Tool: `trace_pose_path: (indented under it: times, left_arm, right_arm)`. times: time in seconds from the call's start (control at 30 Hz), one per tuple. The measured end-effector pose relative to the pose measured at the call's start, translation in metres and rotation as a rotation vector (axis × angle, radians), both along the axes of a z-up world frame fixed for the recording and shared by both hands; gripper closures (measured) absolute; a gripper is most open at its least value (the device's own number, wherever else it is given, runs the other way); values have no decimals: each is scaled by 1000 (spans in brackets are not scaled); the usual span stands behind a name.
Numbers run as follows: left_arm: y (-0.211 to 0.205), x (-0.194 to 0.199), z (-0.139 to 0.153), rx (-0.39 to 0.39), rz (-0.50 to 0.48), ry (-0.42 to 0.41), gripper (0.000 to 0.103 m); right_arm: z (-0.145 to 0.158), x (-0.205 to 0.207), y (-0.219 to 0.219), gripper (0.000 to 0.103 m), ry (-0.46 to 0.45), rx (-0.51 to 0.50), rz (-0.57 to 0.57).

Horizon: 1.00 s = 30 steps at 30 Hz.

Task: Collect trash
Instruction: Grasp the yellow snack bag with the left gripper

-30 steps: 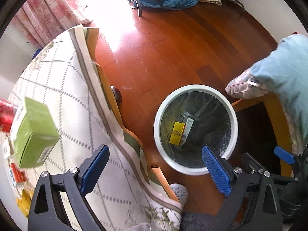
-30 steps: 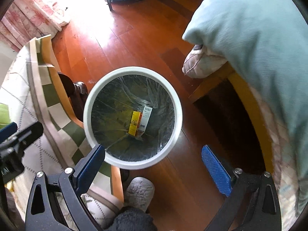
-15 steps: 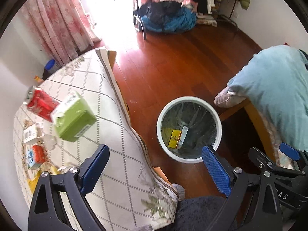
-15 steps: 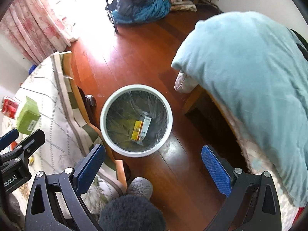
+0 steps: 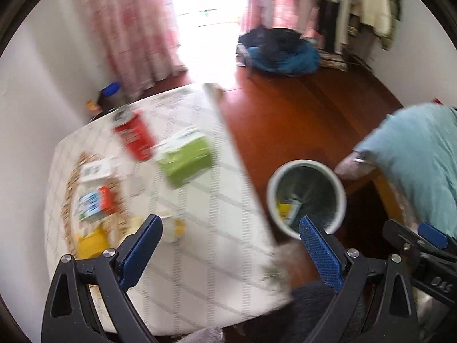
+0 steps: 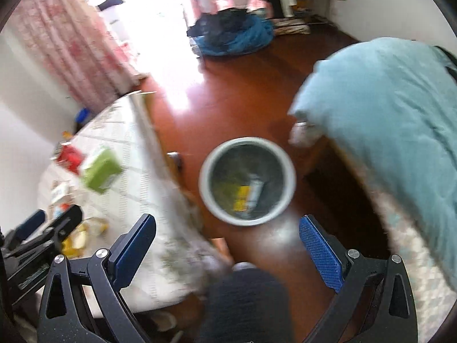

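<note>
With both sets of jaws wide apart and empty, the sound move was to bring the left gripper (image 5: 228, 250) down squarely over one piece — the green cardboard box (image 5: 185, 161) on the cloth-covered desk (image 5: 217, 257) lay ahead and slightly left, near the red can (image 5: 134, 135), well apart from the white round bin (image 6: 247, 181) on the floor, which sat ahead of the right gripper (image 6: 227, 250).

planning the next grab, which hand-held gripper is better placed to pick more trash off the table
Left. The left hand-held gripper is open over the table, facing the green box and red can. The right hand-held gripper, also open, faces the trash bin on the floor.
</note>
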<state>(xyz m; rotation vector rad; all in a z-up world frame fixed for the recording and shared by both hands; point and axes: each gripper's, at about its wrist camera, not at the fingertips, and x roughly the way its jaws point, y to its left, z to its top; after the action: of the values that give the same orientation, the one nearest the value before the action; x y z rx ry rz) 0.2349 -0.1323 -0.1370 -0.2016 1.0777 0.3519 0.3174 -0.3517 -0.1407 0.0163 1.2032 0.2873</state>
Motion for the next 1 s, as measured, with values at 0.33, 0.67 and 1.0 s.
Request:
trace_pose_path:
  times: [0.33,0.67,1.0]
  left_arm:
    - [163,-97,-73,-65,396,127,5]
    - [214,-98,-154,-273,471,164,7]
    - [206,-100,-163,-214,462,144,45]
  right_arm:
    - [-57,-27,154,1,143,49,246]
    - [-128,-30,265,27,236,22,347]
    - [-157,-32,287,85,227,65,394]
